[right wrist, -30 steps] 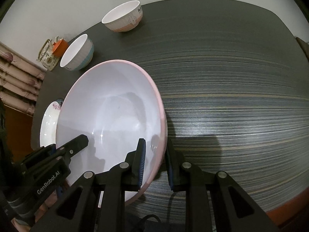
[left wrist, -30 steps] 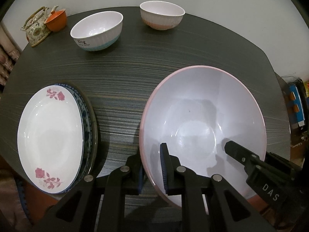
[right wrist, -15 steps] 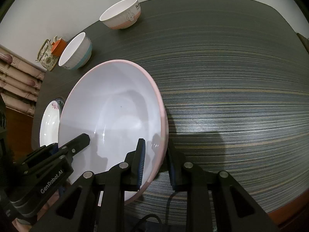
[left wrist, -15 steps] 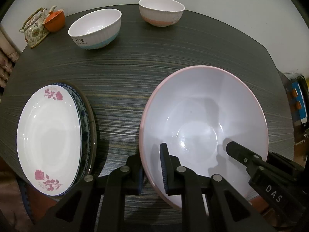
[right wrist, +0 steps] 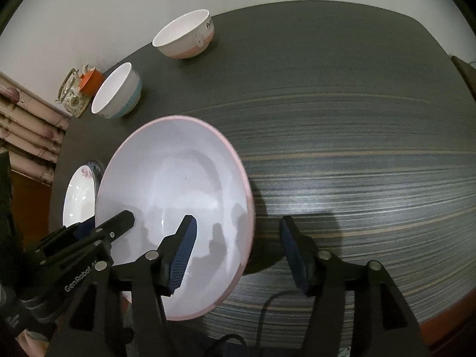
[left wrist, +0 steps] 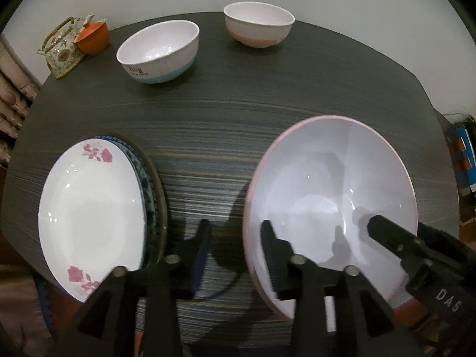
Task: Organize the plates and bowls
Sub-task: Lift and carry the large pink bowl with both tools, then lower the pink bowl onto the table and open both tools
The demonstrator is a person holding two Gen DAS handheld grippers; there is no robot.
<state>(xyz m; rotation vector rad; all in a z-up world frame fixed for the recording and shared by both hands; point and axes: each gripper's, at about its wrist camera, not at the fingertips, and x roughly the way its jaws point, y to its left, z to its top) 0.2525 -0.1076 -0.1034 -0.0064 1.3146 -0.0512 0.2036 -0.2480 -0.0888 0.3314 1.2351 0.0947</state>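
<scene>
A large white bowl with a pink rim rests on the dark striped table. My left gripper stands open astride the bowl's left rim, one finger outside and one inside, touching nothing. My right gripper is open wide astride the right rim. A white plate with pink roses lies on a blue-patterned plate at the left. Two small bowls stand at the back: a blue-based one and a pink-based one.
A flowered teapot and an orange cup sit at the table's far left corner by the wall. The table's front edge runs just under both grippers. Bare tabletop stretches to the right of the large bowl.
Both grippers were shut on the large bowl's rim and have opened, letting it go. The bowl has come down onto the table.
</scene>
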